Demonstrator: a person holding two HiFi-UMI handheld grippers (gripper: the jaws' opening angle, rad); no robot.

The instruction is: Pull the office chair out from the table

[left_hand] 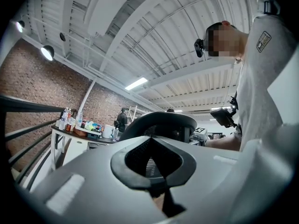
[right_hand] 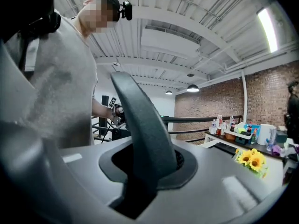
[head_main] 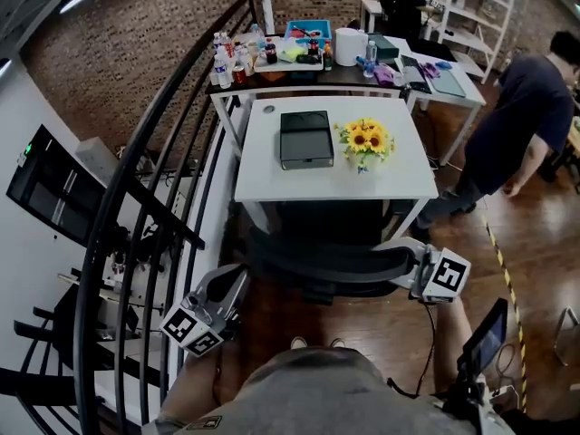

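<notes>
**Holding the office chair (head_main: 326,259) by its backrest**

Parked tight against the white table (head_main: 272,175), at its 6 o'clock edge, seat mostly underneath. Clamped at the backrest's 3 o'clock end by the right gripper (head_main: 403,265), jaws narrow around the rim. Nothing in the left gripper (head_main: 234,284): pinched fully together, just off the backrest's 8 o'clock end. On the tabletop, sunflowers (head_main: 364,140) toward 2 o'clock.

Brick wall (head_main: 136,34) ahead of me, wood floor (head_main: 535,243) below, black stair railing (head_main: 118,188) at my left, strip lights (left_hand: 137,83) overhead.
</notes>
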